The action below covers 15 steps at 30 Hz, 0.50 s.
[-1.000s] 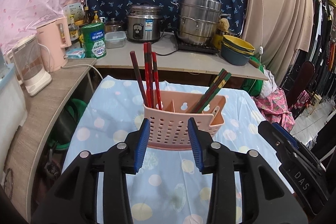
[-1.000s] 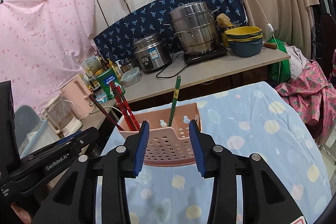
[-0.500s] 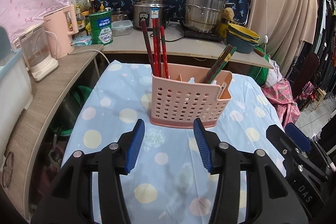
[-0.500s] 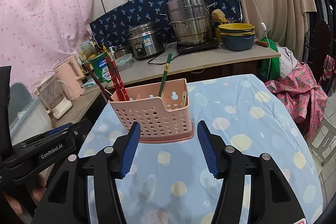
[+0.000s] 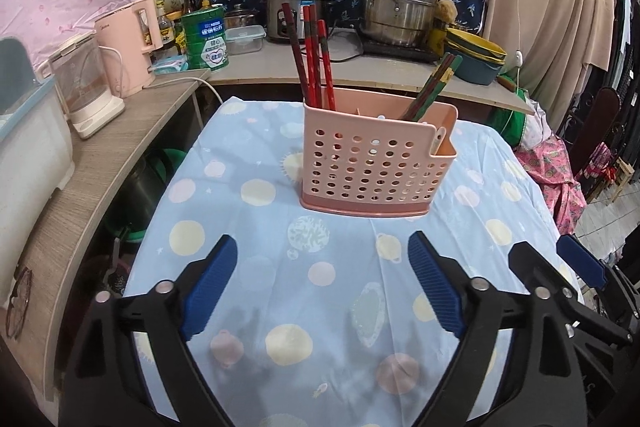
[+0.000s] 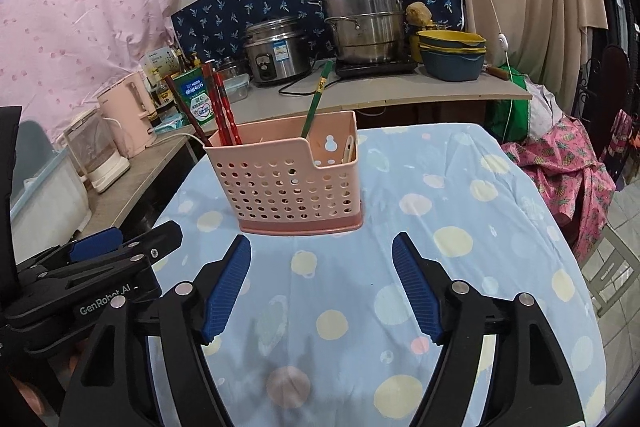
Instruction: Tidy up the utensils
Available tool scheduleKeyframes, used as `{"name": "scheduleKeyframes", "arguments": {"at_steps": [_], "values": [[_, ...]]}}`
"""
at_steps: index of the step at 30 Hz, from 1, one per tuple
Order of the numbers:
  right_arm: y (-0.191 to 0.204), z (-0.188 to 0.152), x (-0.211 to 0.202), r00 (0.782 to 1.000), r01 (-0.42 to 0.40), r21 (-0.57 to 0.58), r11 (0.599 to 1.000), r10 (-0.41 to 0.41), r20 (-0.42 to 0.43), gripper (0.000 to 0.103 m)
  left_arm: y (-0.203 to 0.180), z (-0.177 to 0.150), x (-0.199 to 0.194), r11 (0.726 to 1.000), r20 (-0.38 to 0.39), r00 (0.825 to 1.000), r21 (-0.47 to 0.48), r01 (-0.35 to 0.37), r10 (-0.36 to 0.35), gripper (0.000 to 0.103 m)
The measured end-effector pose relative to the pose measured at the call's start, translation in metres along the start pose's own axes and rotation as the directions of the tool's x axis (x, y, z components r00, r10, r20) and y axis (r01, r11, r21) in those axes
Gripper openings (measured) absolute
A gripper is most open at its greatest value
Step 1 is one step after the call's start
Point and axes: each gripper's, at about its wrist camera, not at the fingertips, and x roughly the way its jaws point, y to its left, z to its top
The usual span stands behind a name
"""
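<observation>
The pink basket is standing mid-frame on the dotted tablecloth, chopsticks sorted inside. The left gripper and right gripper are both opening, empty, short of it. Best practice now: retreating without nudging anything.

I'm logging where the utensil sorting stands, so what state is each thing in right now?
Pink utensil holder: upright on the tablecloth, touched by neither gripper.
Red chopsticks: standing in the holder's left compartment.
Green chopsticks: leaning in a compartment further right.
Left gripper: jaws opening, nothing between them.
Right gripper: jaws opening, nothing between them.
</observation>
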Motion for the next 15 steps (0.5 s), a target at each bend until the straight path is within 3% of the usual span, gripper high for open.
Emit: {"name": "scheduleKeyframes", "arguments": {"at_steps": [8, 15], "values": [[-0.009, -0.006, 0.002, 1.000, -0.007, 0.044, 0.999, 0.008, -0.023, 0.085, 0.001, -0.007, 0.005, 0.999, -0.016, 0.999, 0.004, -0.033, 0.033, 0.094], [-0.010, -0.008, 0.000, 1.000, 0.024, 0.038, 0.999, -0.024, -0.005, 0.086, 0.006, -0.013, 0.008, 0.998, -0.029, 0.998, -0.009, -0.060, 0.059, 0.095]]}}
